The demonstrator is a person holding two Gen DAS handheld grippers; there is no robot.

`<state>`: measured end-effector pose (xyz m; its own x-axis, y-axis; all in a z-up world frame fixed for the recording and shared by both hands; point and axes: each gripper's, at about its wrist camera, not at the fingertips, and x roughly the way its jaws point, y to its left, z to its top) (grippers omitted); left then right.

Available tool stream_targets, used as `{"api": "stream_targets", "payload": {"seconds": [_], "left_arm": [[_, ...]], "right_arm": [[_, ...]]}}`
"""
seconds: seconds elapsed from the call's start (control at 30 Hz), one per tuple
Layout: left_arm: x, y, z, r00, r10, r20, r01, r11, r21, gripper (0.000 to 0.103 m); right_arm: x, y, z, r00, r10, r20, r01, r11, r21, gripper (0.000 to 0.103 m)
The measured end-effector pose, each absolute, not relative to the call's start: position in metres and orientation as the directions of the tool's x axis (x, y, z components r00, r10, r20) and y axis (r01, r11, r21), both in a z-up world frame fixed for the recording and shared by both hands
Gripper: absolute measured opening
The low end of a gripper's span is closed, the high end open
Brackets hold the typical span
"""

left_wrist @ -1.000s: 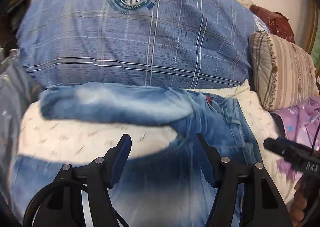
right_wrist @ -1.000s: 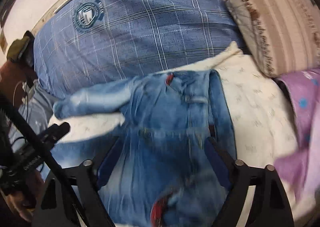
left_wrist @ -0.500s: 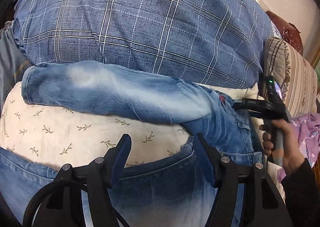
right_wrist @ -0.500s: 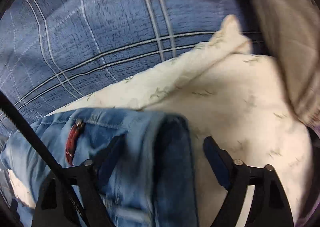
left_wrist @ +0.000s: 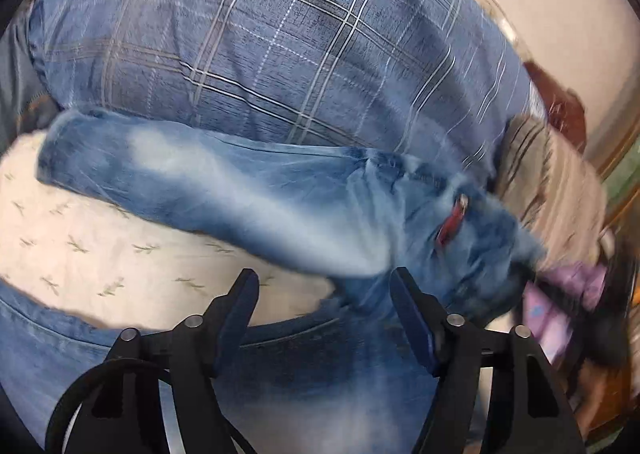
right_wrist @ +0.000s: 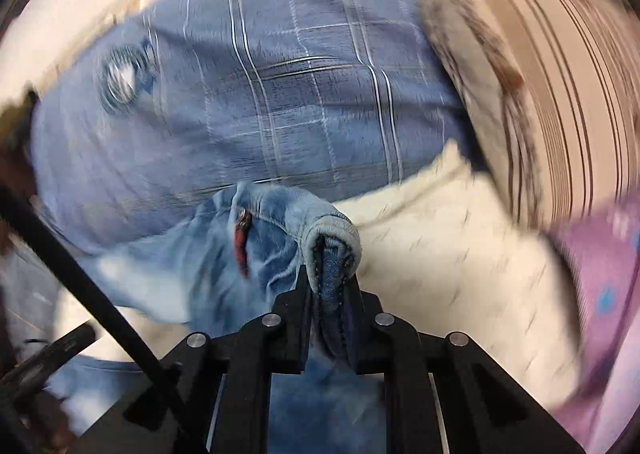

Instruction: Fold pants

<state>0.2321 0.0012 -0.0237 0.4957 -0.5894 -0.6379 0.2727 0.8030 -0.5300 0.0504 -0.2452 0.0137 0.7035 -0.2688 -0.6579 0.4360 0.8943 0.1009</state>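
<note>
Faded blue jeans (left_wrist: 248, 194) lie across a cream leaf-print sheet (left_wrist: 100, 246), one leg stretched to the left, the waist at the right with a red tab (left_wrist: 450, 224). My left gripper (left_wrist: 324, 294) is open and empty, hovering over the crotch area above the near leg. In the right wrist view my right gripper (right_wrist: 330, 274) is shut on a bunched fold of the jeans' waistband (right_wrist: 332, 232) and holds it lifted off the sheet (right_wrist: 460, 274).
A big blue plaid cushion (left_wrist: 280, 54) stands behind the jeans. A striped beige pillow (right_wrist: 540, 74) and purple cloth (right_wrist: 600, 274) lie to the right. The left gripper's handle (right_wrist: 48, 350) shows at the lower left of the right wrist view.
My right gripper has closed on the waistband and raised it, pulling the waist up. My left gripper stays open and has shifted slightly over the jeans.
</note>
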Motion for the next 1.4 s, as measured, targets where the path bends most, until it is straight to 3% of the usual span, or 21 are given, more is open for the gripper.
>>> {"api": "stream_targets", "payload": {"seconds": [0.07, 0.27, 0.6, 0.67, 0.7, 0.73, 0.83, 0.97, 1.07, 1.23, 1.3, 1.4], "left_arm": [[0.247, -0.005, -0.02, 0.455, -0.62, -0.64, 0.241, 0.777, -0.582, 0.07], [0.306, -0.046, -0.011, 0.362, -0.663, -0.655, 0.161, 0.736, -0.657, 0.072], [0.361, -0.096, -0.013, 0.3, -0.503, -0.811, 0.011, 0.852, -0.524, 0.073], [0.358, -0.103, -0.018, 0.284, -0.429, -0.858, 0.007, 0.896, -0.445, 0.061], [0.357, -0.103, -0.021, 0.277, -0.41, -0.869, 0.006, 0.905, -0.425, 0.033], [0.354, -0.101, -0.025, 0.272, -0.403, -0.874, 0.011, 0.909, -0.416, 0.014], [0.332, -0.08, -0.022, 0.326, -0.446, -0.834, 0.019, 0.885, -0.466, 0.007], [0.272, -0.03, 0.001, 0.454, -0.534, -0.714, 0.064, 0.818, -0.571, 0.006], [0.226, 0.0, -0.001, 0.459, -0.58, -0.673, 0.06, 0.776, -0.628, 0.006], [0.153, 0.042, -0.042, 0.406, -0.601, -0.688, 0.025, 0.76, -0.649, 0.006], [0.13, 0.046, -0.08, 0.351, -0.562, -0.749, -0.014, 0.796, -0.605, 0.006], [0.114, 0.047, -0.11, 0.365, -0.507, -0.781, -0.007, 0.837, -0.546, 0.009]], "right_arm": [[0.035, -0.244, 0.015, 0.742, -0.241, -0.626, 0.416, 0.897, 0.148, 0.013], [0.021, -0.238, 0.007, 0.729, -0.149, -0.668, 0.329, 0.932, 0.15, 0.013], [-0.007, -0.231, -0.019, 0.674, -0.074, -0.735, 0.243, 0.962, 0.126, 0.014], [-0.009, -0.232, -0.022, 0.666, -0.061, -0.743, 0.235, 0.963, 0.132, 0.014], [-0.01, -0.233, -0.021, 0.667, -0.057, -0.743, 0.233, 0.963, 0.135, 0.014], [-0.012, -0.234, -0.02, 0.67, -0.057, -0.74, 0.235, 0.962, 0.139, 0.014], [-0.013, -0.245, -0.022, 0.672, -0.027, -0.74, 0.245, 0.951, 0.188, 0.014], [-0.017, -0.26, -0.022, 0.694, 0.016, -0.72, 0.257, 0.928, 0.269, 0.015], [-0.027, -0.262, -0.009, 0.733, -0.012, -0.68, 0.271, 0.922, 0.276, 0.015], [-0.049, -0.251, -0.011, 0.701, -0.073, -0.709, 0.35, 0.902, 0.253, 0.018], [-0.061, -0.242, -0.037, 0.64, -0.093, -0.763, 0.413, 0.878, 0.24, 0.026], [-0.065, -0.237, -0.074, 0.506, -0.089, -0.858, 0.494, 0.845, 0.203, 0.028]]}}
